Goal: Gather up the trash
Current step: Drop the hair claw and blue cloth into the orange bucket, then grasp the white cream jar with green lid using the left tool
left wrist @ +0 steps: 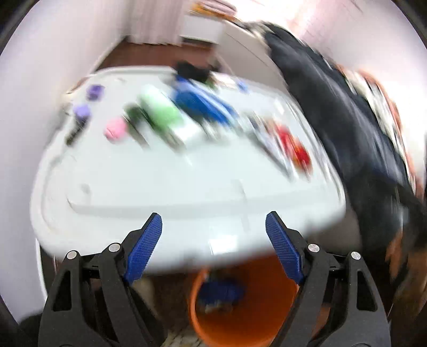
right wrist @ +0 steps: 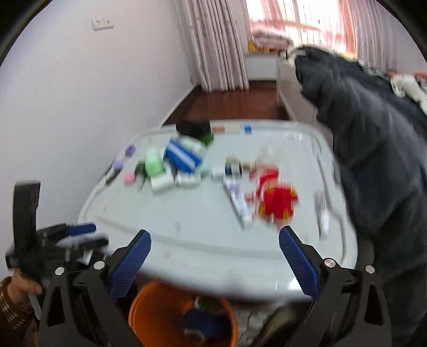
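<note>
Only from the right wrist, the left gripper (right wrist: 88, 236) beside the table (right wrist: 202, 221).

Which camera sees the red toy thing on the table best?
The right wrist camera. The red toy sits fairly near the middle of its picture, only a little blurry. The left wrist camera shows it as a smeared red streak on the table's right side.

I am in a room of a home, likely a bedroom or living room. Pink striped curtains (right wrist: 213, 45) hang beside a bright window (right wrist: 301, 16), the floor (right wrist: 234, 104) is dark red wood, and a light switch (right wrist: 102, 24) sits on the pale wall. My white table (right wrist: 202, 213) carries toiletries and a red toy (right wrist: 276, 202), a dark coat (right wrist: 373, 149) hangs beside it, and an orange bucket (right wrist: 149, 315) stands under its edge.
</note>
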### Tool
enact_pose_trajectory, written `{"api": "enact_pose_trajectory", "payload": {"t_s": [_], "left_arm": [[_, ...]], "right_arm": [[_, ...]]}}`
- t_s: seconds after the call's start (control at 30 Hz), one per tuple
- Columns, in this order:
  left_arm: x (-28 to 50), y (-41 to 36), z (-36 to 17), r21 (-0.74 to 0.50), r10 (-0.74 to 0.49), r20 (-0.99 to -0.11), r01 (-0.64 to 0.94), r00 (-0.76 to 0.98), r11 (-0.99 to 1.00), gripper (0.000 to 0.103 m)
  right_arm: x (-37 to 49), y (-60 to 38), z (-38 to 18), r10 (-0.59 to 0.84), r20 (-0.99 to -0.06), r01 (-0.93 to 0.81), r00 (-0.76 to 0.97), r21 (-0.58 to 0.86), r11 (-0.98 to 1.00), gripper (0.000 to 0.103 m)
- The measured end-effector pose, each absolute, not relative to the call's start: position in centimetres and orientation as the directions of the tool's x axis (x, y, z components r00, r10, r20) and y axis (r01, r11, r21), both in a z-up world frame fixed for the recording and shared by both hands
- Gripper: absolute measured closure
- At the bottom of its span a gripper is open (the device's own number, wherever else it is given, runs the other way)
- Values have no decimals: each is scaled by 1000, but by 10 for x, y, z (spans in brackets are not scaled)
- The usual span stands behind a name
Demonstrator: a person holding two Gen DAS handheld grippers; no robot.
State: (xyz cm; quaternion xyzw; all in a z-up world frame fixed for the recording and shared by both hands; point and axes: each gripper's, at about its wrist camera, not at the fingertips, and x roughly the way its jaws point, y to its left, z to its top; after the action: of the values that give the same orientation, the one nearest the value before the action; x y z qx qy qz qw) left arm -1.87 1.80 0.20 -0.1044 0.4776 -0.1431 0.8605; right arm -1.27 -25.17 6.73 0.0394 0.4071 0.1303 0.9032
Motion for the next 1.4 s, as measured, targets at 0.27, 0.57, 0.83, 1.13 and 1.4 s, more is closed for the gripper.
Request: {"api": "enact_pose_trajectory", "payload": {"t_s": [0.27,0.57,0.83,1.13,1.4], "left_arm": [[108,17,-10,-214,-181,-808,6,561,977,25],[164,19,-54,-249,-192,-856,-57,481,967,29],[182,26,-74,-207,-144,-881,-93,451,974,37],[156,27,-54,-216,-162,-850,-51,501,975,56],[94,20,-17,-261,-214,-778,7,591,965,56]], "right_arm": [[23,-241,52,312,-688,-242,656,200,950,7],[26,-239,28,258,-724,-253,639,119,960,6],[22,-236,32,280,-713,-275,643,127,953,6],[25,-243,25,221,-725,-242,652,77,967,6],[34,-256,14,211,-748,-184,629,121,975,6]]}}
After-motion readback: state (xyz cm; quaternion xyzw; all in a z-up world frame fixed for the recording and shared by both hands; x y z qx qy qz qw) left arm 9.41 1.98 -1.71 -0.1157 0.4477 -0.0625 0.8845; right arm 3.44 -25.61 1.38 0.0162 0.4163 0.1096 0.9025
